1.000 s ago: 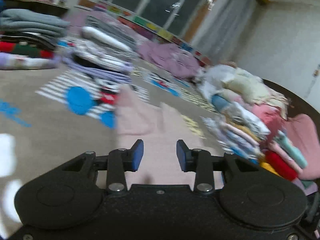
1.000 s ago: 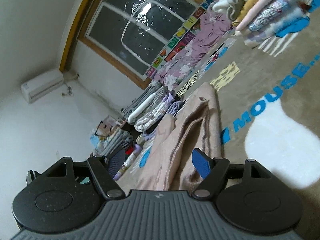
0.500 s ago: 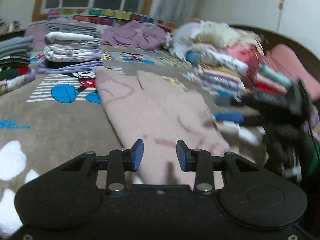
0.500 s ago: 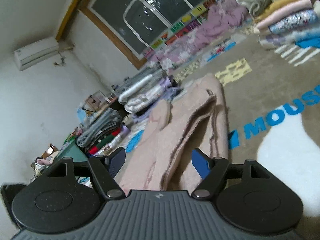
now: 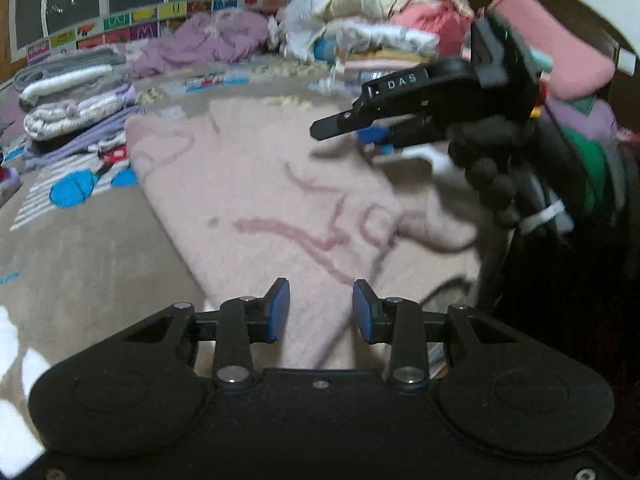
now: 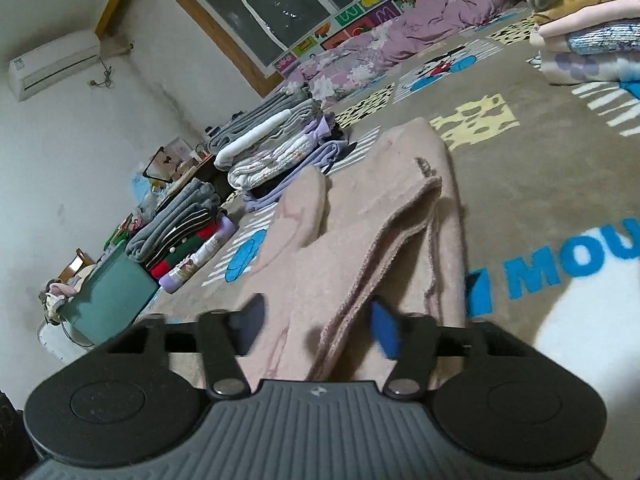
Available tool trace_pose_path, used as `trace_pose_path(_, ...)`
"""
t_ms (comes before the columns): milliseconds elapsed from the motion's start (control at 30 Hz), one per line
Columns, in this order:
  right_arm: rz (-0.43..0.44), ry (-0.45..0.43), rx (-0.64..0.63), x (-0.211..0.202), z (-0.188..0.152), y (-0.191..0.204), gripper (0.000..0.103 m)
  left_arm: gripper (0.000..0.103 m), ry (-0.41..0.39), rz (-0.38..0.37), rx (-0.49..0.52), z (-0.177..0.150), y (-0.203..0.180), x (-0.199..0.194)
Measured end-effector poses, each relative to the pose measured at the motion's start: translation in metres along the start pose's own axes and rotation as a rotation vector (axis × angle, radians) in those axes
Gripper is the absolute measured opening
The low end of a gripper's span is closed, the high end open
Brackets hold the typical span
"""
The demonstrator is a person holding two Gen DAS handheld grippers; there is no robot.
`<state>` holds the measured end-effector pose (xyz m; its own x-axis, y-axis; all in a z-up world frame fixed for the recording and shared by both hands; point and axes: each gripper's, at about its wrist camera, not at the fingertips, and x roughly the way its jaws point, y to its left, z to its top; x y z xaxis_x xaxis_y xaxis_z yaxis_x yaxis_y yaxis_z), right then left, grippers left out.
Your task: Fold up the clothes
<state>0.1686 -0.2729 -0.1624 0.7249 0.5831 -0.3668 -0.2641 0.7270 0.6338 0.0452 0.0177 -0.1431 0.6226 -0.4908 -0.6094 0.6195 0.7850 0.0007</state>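
Pink garment (image 5: 280,200): lies flat on the cartoon carpet (image 5: 80,260), partly folded; my right-wrist view shows a doubled edge (image 6: 400,216) running toward the camera.
Right gripper (image 6: 320,326): jaws closing, blurred, the folded pink edge between them; a second ago they stood much wider. Pads not yet seen pressing.
Left gripper (image 5: 316,310): fingers apart with a moderate gap, unchanged; nothing clamped, garment's near edge below.
Change, left view: right gripper (image 5: 360,132) now in frame over the garment's far side; absent a second ago.
Surroundings: folded stacks (image 6: 276,140) beyond; teal bin (image 6: 112,288).
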Motion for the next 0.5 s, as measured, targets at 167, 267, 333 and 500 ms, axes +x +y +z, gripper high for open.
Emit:
trace_pose_path(167, -0.006, -0.009, -0.053, 0.003, -0.004, 0.006, 0.008, 0.034, 0.022, -0.005, 0.000, -0.001, 0.001, 0.001)
trace_pose_path(267, 0.007, -0.045, -0.025, -0.009, -0.007, 0.009, 0.008, 0.034, 0.039, -0.011, 0.003, -0.002, 0.002, 0.000)
trace_pose_path(333, 0.007, -0.053, 0.004, -0.016, -0.011, 0.007, 0.008, 0.036, 0.047, -0.021, -0.005, -0.003, 0.004, 0.000)
trace_pose_path(500, -0.042, 0.003, 0.046, -0.011, -0.017, -0.007, 0.008, 0.039, 0.077, -0.064, -0.027, 0.007, 0.008, 0.001)
